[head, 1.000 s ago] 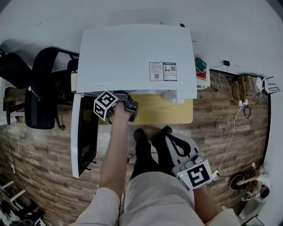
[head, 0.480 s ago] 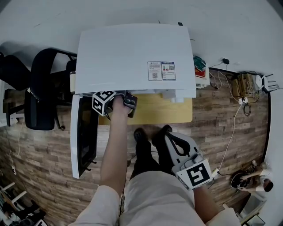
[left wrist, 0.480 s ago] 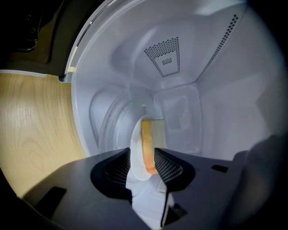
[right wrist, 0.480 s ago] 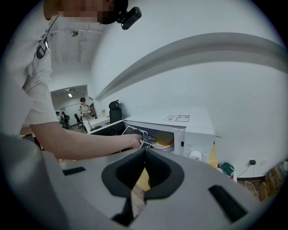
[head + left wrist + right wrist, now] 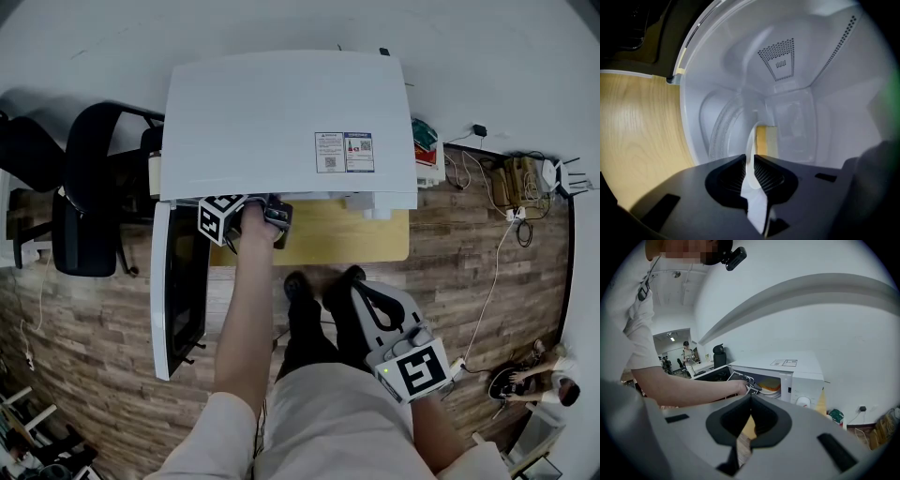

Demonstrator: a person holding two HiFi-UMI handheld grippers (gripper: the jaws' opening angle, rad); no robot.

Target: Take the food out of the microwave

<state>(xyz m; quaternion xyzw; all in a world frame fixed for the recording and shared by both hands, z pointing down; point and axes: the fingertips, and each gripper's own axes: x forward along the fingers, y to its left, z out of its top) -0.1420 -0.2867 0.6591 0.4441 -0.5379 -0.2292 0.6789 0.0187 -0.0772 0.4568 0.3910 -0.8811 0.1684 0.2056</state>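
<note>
The white microwave (image 5: 281, 122) stands on a yellow wooden table (image 5: 328, 234) with its door (image 5: 178, 281) swung open to the left. My left gripper (image 5: 751, 168) reaches into the cavity, and only its marker cube (image 5: 221, 217) shows in the head view. Its jaws have just been closing, and the pads now pinch the thin rim of a white plate (image 5: 751, 143). Yellow food (image 5: 766, 140) lies on that plate, which the right gripper view also shows (image 5: 769, 384). My right gripper (image 5: 751, 416) hangs low by the person's waist (image 5: 361, 292), shut, with nothing in it.
A black office chair (image 5: 89, 187) stands left of the table. Cables and a power strip (image 5: 511, 192) lie on the wooden floor at the right. The open door juts out towards me on the left side. People stand far off in the room behind.
My left gripper has slid a little deeper under the microwave's top. The right gripper has kept still.
</note>
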